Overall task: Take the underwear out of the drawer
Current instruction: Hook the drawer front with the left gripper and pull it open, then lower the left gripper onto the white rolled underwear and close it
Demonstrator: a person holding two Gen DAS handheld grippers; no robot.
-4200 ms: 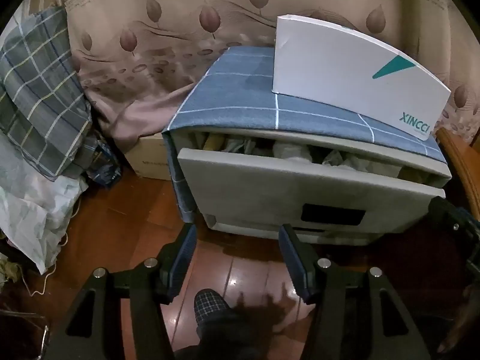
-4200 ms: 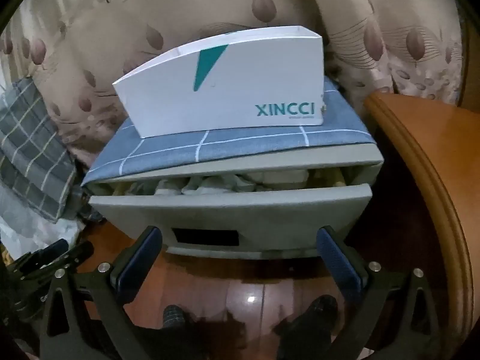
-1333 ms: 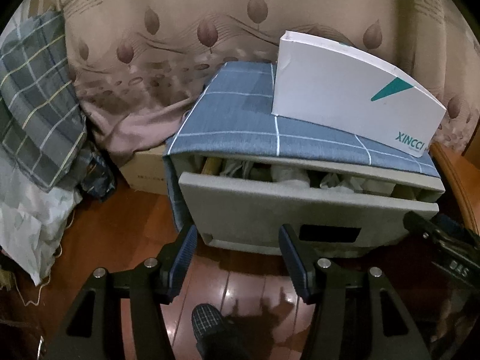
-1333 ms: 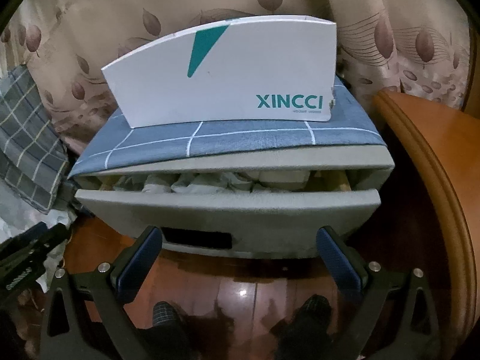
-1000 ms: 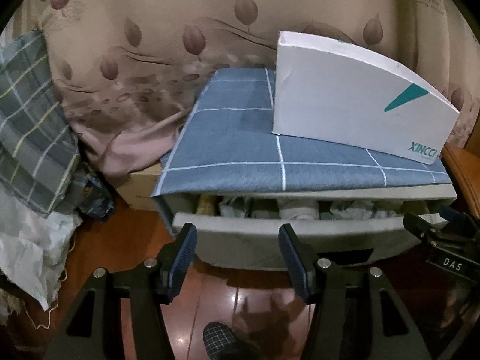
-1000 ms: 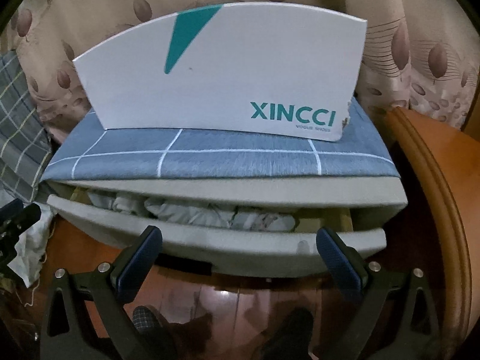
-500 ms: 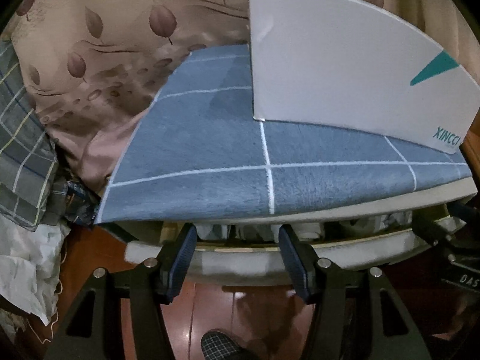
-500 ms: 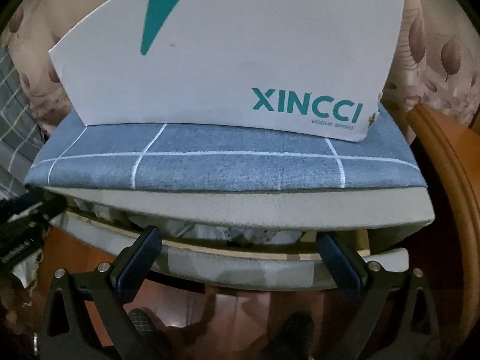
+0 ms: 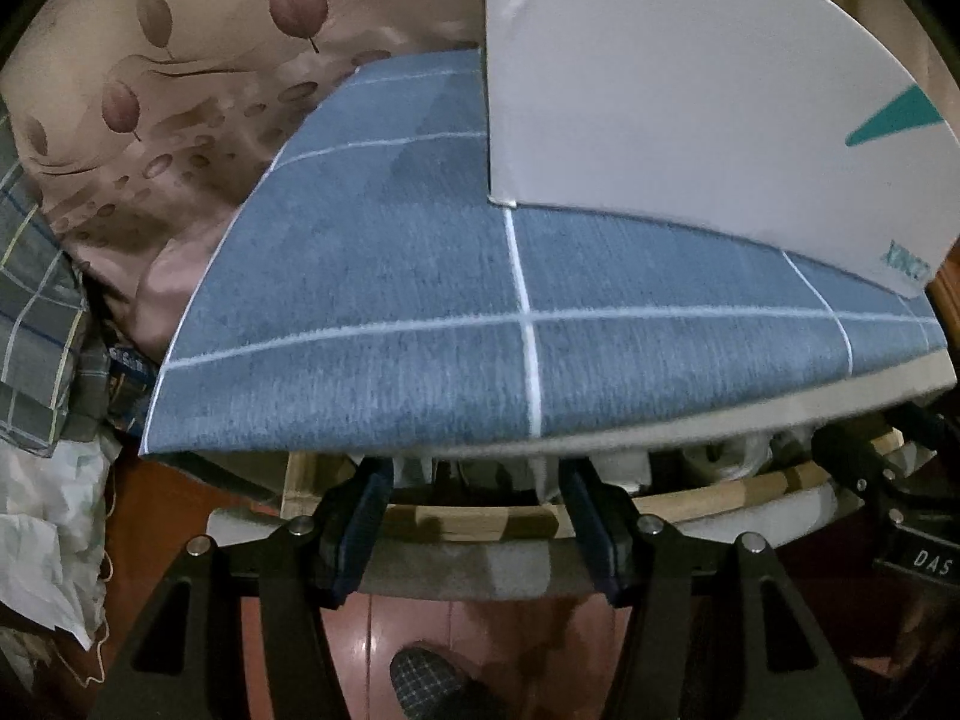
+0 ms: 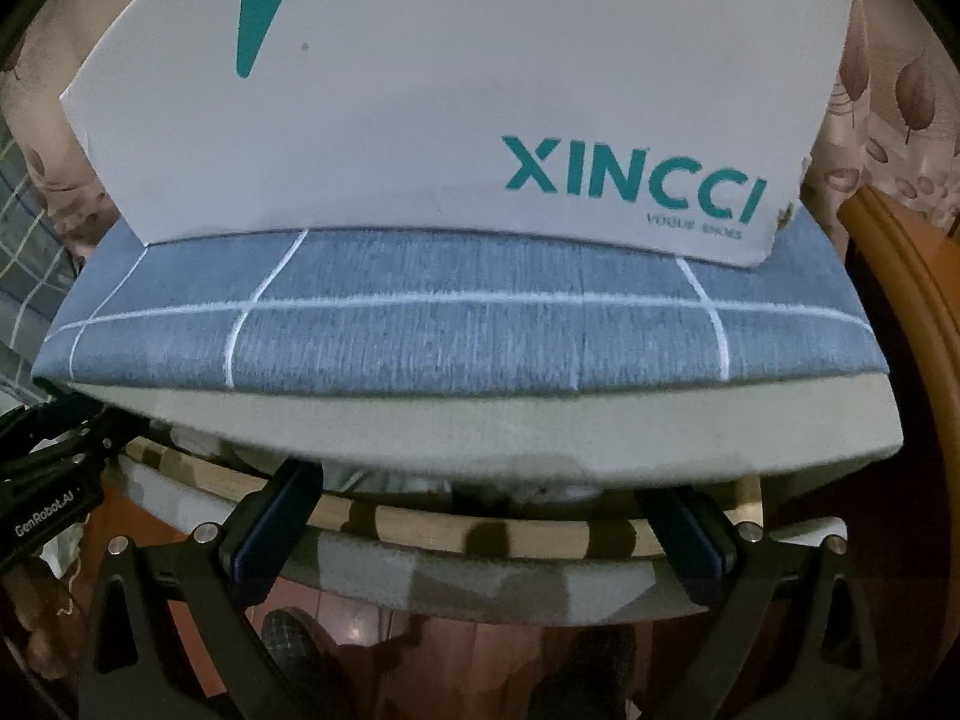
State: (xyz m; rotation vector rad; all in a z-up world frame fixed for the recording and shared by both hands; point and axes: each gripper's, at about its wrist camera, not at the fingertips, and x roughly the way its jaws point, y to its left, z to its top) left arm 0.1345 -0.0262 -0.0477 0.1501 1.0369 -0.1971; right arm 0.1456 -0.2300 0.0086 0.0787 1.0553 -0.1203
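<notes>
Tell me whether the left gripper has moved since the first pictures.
Yes. The left gripper has closed in on the cabinet: its open fingers, once over bare floor short of the drawer, now reach above the drawer's front edge, under the blue checked top.

Cabinet's top cloth [image 9: 372,312] is denim-blue with a thin white grid. The shoe box [image 10: 456,96] on it is plain white with teal XINCCI lettering and a teal wedge. The drawer front [image 10: 480,588] is grey with a pale wood rim. The curtain [image 9: 198,90] is beige with brown leaves, the blanket [image 9: 30,300] grey plaid, the floor [image 9: 468,618] reddish wood.
</notes>
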